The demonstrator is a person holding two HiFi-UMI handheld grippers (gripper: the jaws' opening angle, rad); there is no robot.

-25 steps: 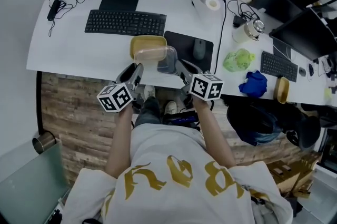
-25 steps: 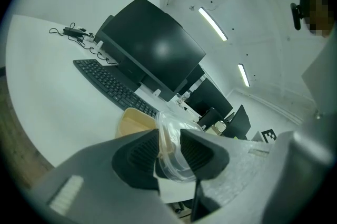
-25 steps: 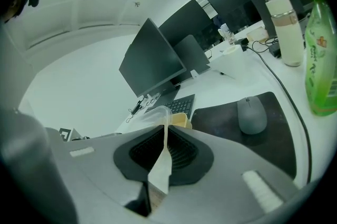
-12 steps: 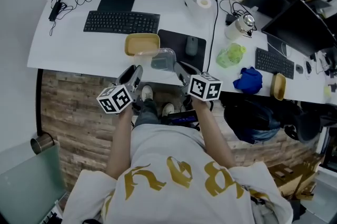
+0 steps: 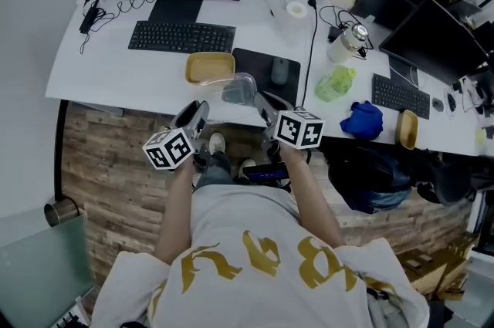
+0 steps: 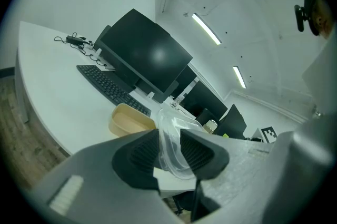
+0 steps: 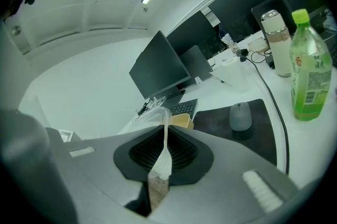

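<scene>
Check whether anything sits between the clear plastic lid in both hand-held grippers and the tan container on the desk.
Nothing visible does. The left hand-held gripper and right hand-held gripper pinch the clear plastic lid just beside the open tan container; only bare desk shows between them.

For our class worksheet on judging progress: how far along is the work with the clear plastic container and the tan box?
Done: the clear plastic container is up off the desk, apart from the open tan box. In hand: the left gripper and right gripper each have jaws shut on its rim, holding it near the desk's front edge. Left: it is not yet set down anywhere.
</scene>
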